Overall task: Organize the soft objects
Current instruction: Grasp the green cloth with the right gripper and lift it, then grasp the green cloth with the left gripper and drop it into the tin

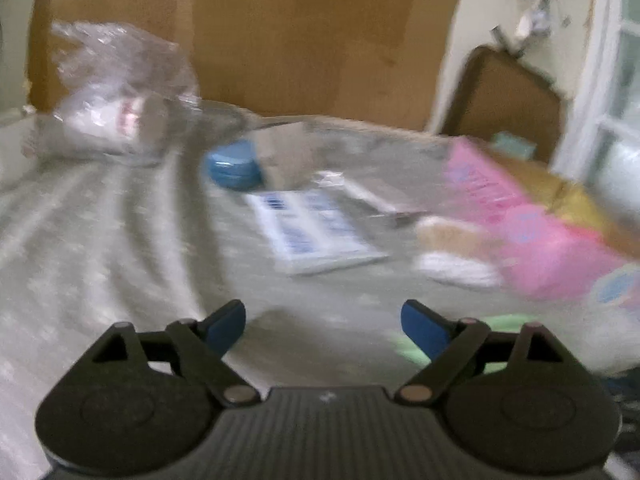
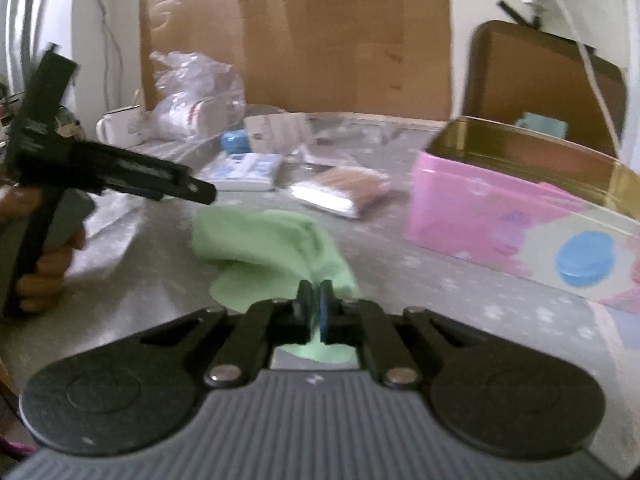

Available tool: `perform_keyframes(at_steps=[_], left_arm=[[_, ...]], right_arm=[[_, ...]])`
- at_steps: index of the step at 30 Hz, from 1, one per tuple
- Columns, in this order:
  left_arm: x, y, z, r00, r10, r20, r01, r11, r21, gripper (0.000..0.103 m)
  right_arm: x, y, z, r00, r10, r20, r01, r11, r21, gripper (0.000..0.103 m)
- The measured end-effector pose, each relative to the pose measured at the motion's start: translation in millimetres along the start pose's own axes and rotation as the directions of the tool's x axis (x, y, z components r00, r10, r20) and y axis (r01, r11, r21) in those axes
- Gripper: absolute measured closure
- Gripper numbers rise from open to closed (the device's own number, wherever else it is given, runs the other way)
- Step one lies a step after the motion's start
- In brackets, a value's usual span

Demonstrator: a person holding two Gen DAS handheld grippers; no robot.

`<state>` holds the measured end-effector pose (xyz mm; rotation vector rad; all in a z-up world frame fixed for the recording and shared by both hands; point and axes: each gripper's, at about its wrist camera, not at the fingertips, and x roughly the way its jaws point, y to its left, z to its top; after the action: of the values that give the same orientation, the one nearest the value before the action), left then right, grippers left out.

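A light green cloth (image 2: 268, 248) lies on the grey patterned tablecloth (image 2: 460, 300). My right gripper (image 2: 315, 300) is shut on the cloth's near edge. The cloth also shows in the left wrist view (image 1: 412, 344), low and right behind that gripper's right finger. My left gripper (image 1: 324, 320) is open and empty above the tablecloth; it also shows in the right wrist view (image 2: 200, 192), just left of the cloth. A pink tin box (image 2: 480, 212), open on top, stands right of the cloth. A pack of cotton swabs (image 2: 344, 192) lies beyond the cloth.
A blue round case (image 1: 234, 164), a white and blue packet (image 1: 312, 232) and a crumpled clear plastic bag (image 1: 116, 92) lie further back. A white mug (image 2: 120, 126) stands at the far left. Cardboard sheets (image 2: 340, 40) lean against the wall behind the table.
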<state>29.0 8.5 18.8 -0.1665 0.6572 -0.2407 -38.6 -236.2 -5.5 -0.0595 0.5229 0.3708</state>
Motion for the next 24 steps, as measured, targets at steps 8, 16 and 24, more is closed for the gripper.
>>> perform_keyframes(at_steps=[8,16,24], left_arm=[[0.5,-70.3,-5.5,0.987,-0.132,-0.093,0.146,0.977,0.154,0.005],[7.0,-92.5,-20.9,0.973,-0.163,-0.165,0.193,0.964,0.184,0.08],[-19.2,-150.4,31.8,0.951,-0.308,-0.002,0.294,0.906,0.305,0.084]], right_arm=[[-19.9,-9.6,-5.8,0.999,0.009,0.034,-0.009,1.0,0.005,0.041],[13.5,11.0,1.0,0.996,0.089,-0.014,-0.09,0.995,-0.052,0.096],[-31.8,-6.7,14.6,0.948,-0.09,0.305,0.097,0.995,-0.007,0.096]])
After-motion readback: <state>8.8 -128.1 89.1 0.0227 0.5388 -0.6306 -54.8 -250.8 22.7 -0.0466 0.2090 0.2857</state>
